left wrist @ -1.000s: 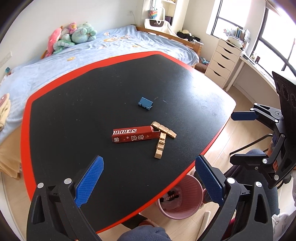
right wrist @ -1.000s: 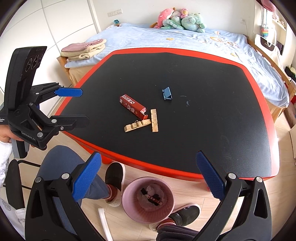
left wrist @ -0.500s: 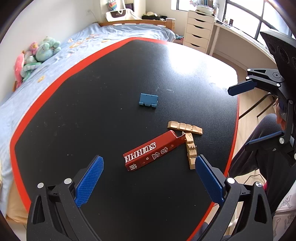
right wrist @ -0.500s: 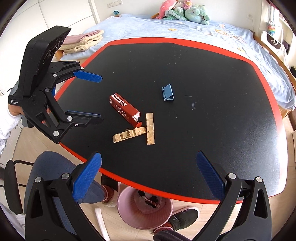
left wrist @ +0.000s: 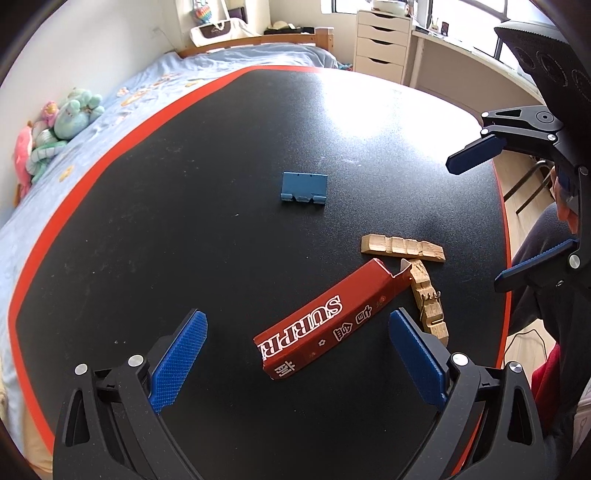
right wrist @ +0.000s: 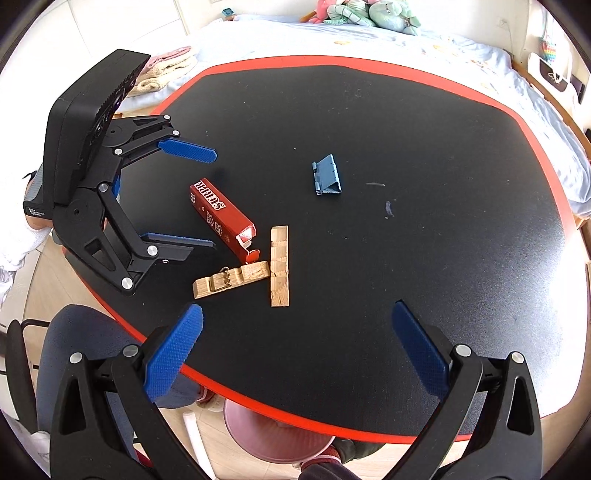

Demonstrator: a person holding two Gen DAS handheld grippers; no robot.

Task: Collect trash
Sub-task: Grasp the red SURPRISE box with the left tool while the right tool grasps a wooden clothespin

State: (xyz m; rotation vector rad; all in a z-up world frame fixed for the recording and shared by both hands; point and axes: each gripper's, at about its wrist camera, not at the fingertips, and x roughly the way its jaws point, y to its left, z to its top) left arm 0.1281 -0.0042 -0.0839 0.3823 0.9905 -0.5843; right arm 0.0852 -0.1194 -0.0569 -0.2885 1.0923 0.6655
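Note:
A red carton printed "SURPR" (left wrist: 325,317) (right wrist: 221,216) lies on the black table (left wrist: 184,184) (right wrist: 406,147), its open end touching two wooden clothespin halves (left wrist: 402,249) (right wrist: 279,266), one with a spring (left wrist: 428,299) (right wrist: 229,278). A small blue clip piece (left wrist: 303,188) (right wrist: 327,175) lies farther in. My left gripper (left wrist: 295,363) (right wrist: 184,197) is open, fingers either side of the carton's near end, just short of it. My right gripper (right wrist: 291,350) (left wrist: 491,218) is open and empty over the table's front edge. A pink trash bin (right wrist: 277,432) stands below that edge.
The table has a red rim (right wrist: 258,398). A bed with plush toys (left wrist: 55,125) (right wrist: 369,11) lies behind it. White drawers (left wrist: 382,44) stand by the window. The person's knee (right wrist: 85,354) and chair are at the front left.
My left gripper moved forward and lower towards the red carton, which now lies between its fingers. My right gripper moved forward over the table edge. Both stayed open.

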